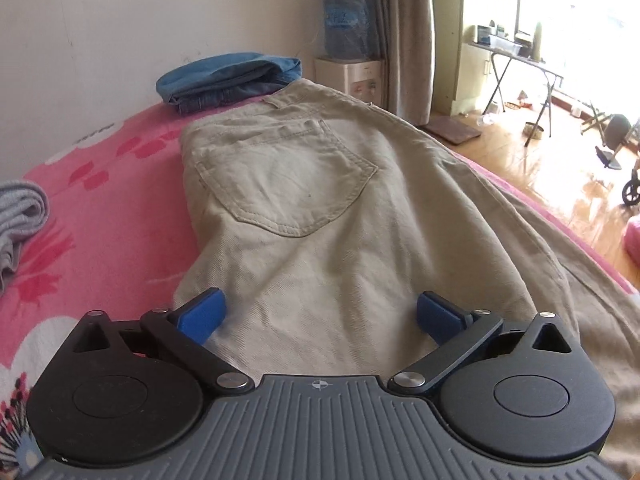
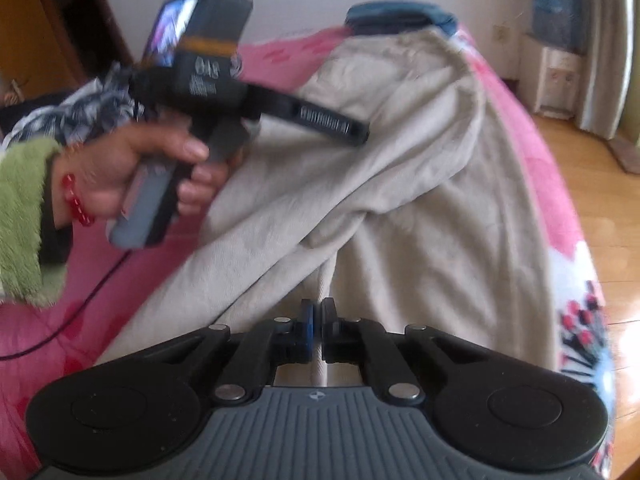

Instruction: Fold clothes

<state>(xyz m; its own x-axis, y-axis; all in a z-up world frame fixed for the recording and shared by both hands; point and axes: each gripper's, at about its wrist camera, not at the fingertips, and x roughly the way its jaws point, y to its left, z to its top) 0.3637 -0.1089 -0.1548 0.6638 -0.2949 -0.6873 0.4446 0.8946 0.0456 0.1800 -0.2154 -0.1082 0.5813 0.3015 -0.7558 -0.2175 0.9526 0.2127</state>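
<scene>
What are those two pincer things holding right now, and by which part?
The right gripper is shut on the beige trousers, pinching a seam edge on a leg. The left gripper is wide open over the trousers, holding nothing.

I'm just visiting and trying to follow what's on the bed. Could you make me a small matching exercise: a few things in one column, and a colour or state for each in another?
Things:
1. trousers
2. folded jeans
3. left hand-held gripper
4. right hand-held gripper

Colour or state:
A. blue, lying by the wall
B. jaws wide open
C. beige, spread on the pink bedcover
D. shut on a fold of cloth

Pairs: 1-C, 2-A, 3-B, 4-D
</scene>
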